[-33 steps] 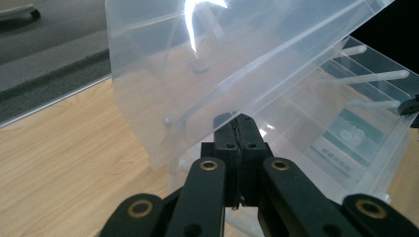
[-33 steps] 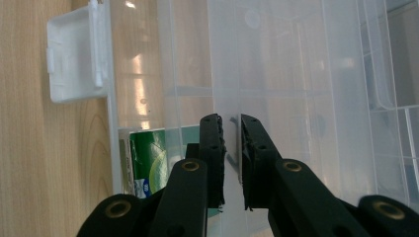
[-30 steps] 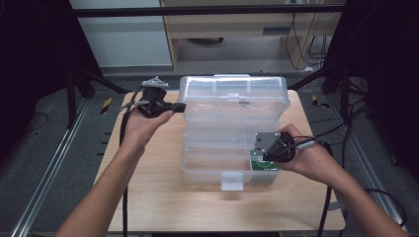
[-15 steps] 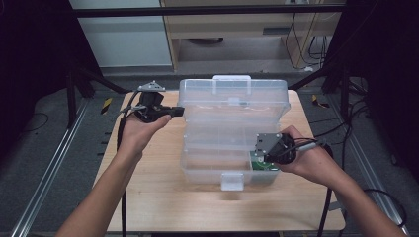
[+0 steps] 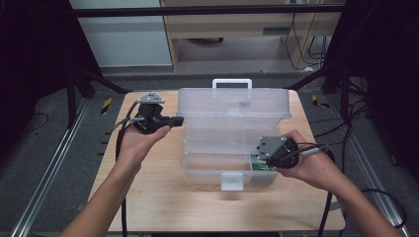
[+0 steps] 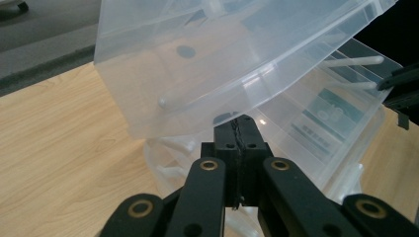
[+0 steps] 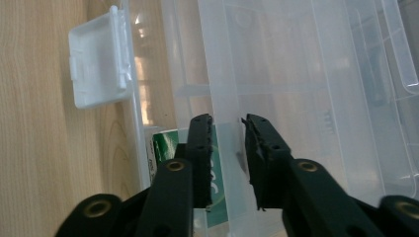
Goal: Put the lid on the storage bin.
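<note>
Clear plastic organiser box (image 5: 232, 133) sits mid-worktop (image 5: 148, 197). Left tongs (image 6: 239, 133), fully closed and empty, meet its upper tier. Right tongs (image 7: 228, 143) have just been opening astride a tray wall (image 7: 222, 123), unclamped; withdraw them squarely.

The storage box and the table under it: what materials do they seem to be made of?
The storage box looks like clear moulded plastic with a smooth, slightly glossy finish: the wood and a green label show through its walls, and light glints on them. Its latch seems to be white opaque plastic. The table shows pale wood grain with a matt finish; solid wood or laminate, I cannot tell.
</note>
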